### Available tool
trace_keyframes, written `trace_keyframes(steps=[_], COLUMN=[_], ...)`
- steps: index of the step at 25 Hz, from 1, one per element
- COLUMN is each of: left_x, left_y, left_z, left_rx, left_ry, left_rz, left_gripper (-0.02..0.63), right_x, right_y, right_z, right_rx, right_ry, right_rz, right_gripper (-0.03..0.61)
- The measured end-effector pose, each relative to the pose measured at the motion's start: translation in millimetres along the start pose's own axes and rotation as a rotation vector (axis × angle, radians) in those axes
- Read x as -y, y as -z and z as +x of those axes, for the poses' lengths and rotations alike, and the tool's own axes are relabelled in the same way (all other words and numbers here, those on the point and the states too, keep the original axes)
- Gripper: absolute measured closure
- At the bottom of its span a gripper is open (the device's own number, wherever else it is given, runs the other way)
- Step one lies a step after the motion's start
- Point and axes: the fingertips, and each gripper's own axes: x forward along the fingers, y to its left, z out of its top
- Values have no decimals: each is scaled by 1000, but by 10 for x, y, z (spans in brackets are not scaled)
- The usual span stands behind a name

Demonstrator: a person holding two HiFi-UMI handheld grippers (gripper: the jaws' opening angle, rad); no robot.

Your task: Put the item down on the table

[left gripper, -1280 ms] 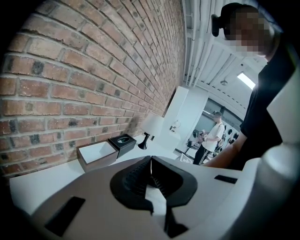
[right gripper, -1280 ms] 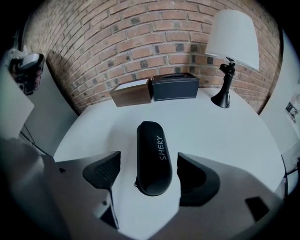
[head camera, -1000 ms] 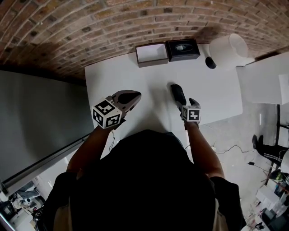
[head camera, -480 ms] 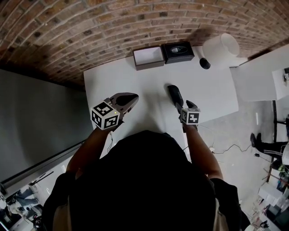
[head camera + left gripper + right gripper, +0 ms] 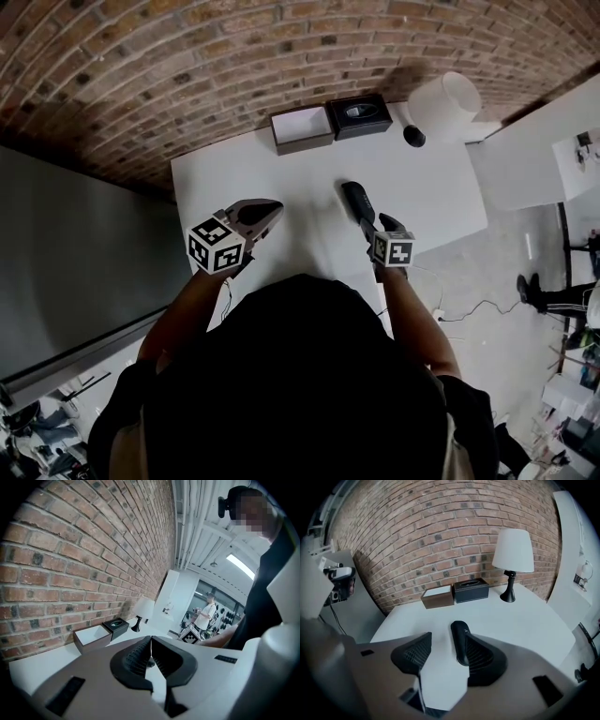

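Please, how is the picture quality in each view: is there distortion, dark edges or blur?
Head view: the wall bows in an arc; the person's head is almost black. Left gripper view: black corners, the wall looks stretched. Right gripper view: round black border; the lamp is sharp and evenly lit.

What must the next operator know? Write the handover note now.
Left gripper: shut, empty, over the left side of the table.
Right gripper: jaws apart, just been closing; the black item shows between them, against one pad only.
Done: item looks set down mid-table, not gripped.
Left: confirm it lies on the table, then draw the right gripper clear.
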Motion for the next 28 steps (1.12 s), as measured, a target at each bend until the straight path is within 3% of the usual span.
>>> trace_keyframes(steps=[5,10,28], left_x=[81,122,258], left_y=[6,3,13], left_z=[-18,-36,-187], left_rx=[6,7,23], left_ry=[13,23,41], left_rz=[5,16,25], left_gripper=[592,592,592], right_x=[-43,-110,-318], right_y=[-142,-127,-230], right_z=[-191,-289,-670], right_rx=[53,69,140], right_ry=[27,12,14], right_rz=[-48,-6,-31], right_gripper=[356,359,399])
